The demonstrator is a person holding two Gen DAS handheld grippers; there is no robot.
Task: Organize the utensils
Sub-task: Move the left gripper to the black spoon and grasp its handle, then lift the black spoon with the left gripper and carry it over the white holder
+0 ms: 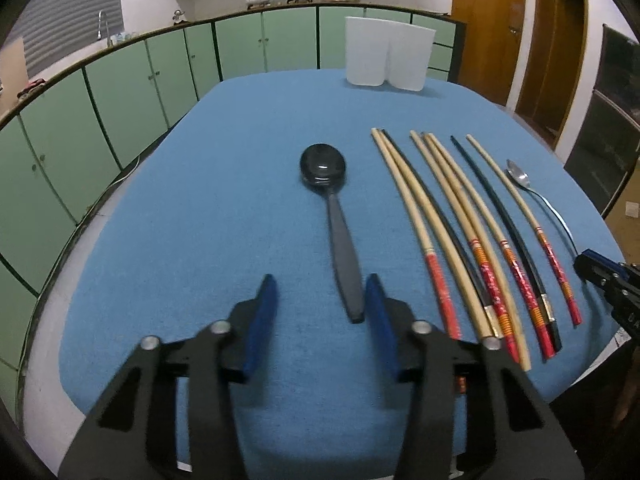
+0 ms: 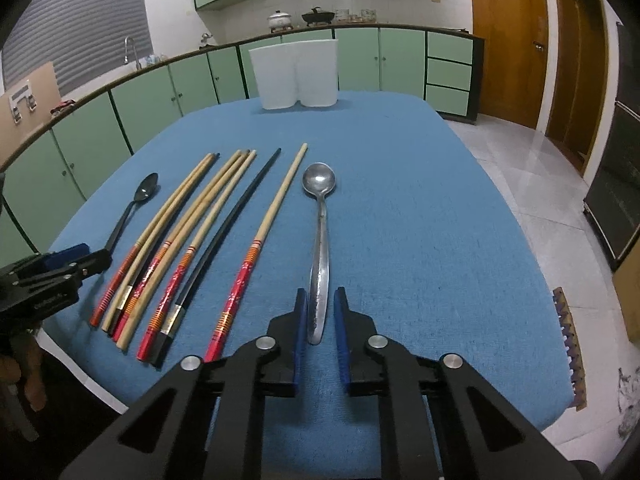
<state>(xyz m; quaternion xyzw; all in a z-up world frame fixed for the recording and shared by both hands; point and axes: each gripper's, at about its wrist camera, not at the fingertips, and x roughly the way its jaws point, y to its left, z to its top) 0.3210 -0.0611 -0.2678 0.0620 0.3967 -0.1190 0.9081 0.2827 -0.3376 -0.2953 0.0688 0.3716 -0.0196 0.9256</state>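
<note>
**Two grippers lowered at the two spoons**

The left gripper [image 1: 321, 288] is hovering low over the blue tablecloth [image 1: 224, 184], and its jaws are standing apart. The end of the black spoon [image 1: 334, 216] handle is lying between the blue pads, close to the right-hand pad, but the pads are not pressing on it. The spoon is lying straight, with its bowl pointing away toward the white holder [image 1: 388, 54] at the far edge of the table.

The right gripper [image 2: 319, 300] is sitting around the handle of the metal spoon [image 2: 319, 248]. Its jaws are narrow, with the handle end between them. A small gap is showing on each side of the handle, so I cannot tell if the pads are already squeezing it.

Between the two spoons the chopsticks [image 2: 192, 240] are lying in a loose row, some bamboo with red ends, some black. The white holder is standing upright, well apart from all the utensils.
</note>
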